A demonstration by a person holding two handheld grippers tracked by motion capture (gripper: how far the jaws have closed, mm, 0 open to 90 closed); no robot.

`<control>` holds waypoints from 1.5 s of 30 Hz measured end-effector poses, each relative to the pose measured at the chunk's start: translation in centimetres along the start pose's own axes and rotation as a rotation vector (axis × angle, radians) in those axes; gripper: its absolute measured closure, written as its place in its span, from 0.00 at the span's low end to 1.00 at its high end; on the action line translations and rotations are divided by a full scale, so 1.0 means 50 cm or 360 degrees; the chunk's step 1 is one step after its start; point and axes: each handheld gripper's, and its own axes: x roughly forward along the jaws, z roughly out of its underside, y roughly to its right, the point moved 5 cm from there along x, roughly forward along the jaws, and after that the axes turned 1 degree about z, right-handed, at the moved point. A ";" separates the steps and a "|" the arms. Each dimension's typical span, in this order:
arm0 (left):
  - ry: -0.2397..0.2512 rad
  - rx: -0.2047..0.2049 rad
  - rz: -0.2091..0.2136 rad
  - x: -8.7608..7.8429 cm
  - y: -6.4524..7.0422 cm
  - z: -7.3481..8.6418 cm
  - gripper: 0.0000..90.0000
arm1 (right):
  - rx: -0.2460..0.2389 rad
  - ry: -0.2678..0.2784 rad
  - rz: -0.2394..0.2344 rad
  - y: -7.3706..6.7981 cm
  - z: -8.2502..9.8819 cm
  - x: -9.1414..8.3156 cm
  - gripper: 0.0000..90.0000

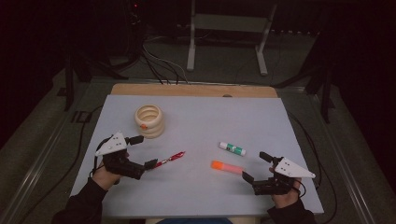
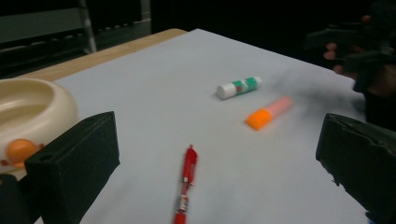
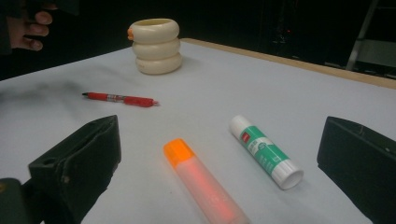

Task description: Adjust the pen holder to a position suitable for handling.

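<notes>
in the high view, at the lower left of the frame, the left gripper (image 1: 144,151) is held by a hand just above the grey table (image 1: 201,116), with its jaws spread wide and nothing between them. at the lower right of the frame the right gripper (image 1: 256,167) is also spread wide and grasps nothing. just beside the left gripper's lower jaw lies the red pen (image 1: 171,158), flat on the table, pointing to the upper right; i cannot tell if the jaw touches it. in the left gripper view the pen lies low in the middle, between the two black jaws. near the right gripper lies the orange marker (image 1: 227,166), and a little above it the white and green glue stick (image 1: 232,148), apart from it. farther, in the upper left part of the table, the cream ringed holder (image 1: 149,121) stands upright
</notes>
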 end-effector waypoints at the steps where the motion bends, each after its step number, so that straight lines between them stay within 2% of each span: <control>1: 0.0007 -0.0008 -0.0012 0.001 -0.005 -0.003 0.00 | 0.0002 0.0000 0.0003 0.000 0.000 0.000 0.00; 7: 0.0026 -0.0030 -0.0123 0.009 -0.040 -0.019 0.00 | 0.0002 -0.0006 -0.0001 -0.001 0.001 0.001 0.00; 21: 0.0069 -0.0132 -0.0400 0.033 -0.133 -0.042 0.00 | 0.0000 -0.0013 -0.0007 -0.002 0.001 0.001 0.00; 24: 0.0029 -0.0140 -0.0463 0.044 -0.149 -0.042 0.01 | -0.0002 -0.0010 -0.0009 -0.002 0.001 0.001 0.00; 26: 0.0005 -0.0203 -0.0470 0.050 -0.163 -0.044 0.01 | 0.0000 -0.0014 -0.0010 -0.002 0.002 0.002 0.00; 28: -0.0002 -0.0214 -0.0492 0.052 -0.169 -0.045 0.01 | 0.0003 -0.0013 -0.0012 -0.002 0.002 0.002 0.00; 29: 0.0005 -0.0246 -0.0525 0.054 -0.183 -0.049 0.01 | 0.0005 -0.0012 -0.0012 -0.002 0.002 0.001 0.00; 31: -0.0031 -0.0248 -0.0569 0.059 -0.195 -0.051 0.02 | 0.0002 -0.0007 -0.0012 -0.002 0.001 0.001 0.00; 35: -0.0100 -0.0265 -0.0612 0.073 -0.213 -0.052 0.02 | 0.0007 -0.0013 -0.0017 -0.002 0.002 0.001 0.00; 40: -0.0138 -0.0293 -0.0695 0.084 -0.236 -0.054 0.03 | 0.0003 -0.0011 -0.0018 -0.003 0.002 0.001 0.00; 45: -0.0189 -0.0349 -0.0732 0.091 -0.257 -0.055 0.08 | 0.0005 -0.0014 -0.0020 -0.003 0.002 0.002 0.00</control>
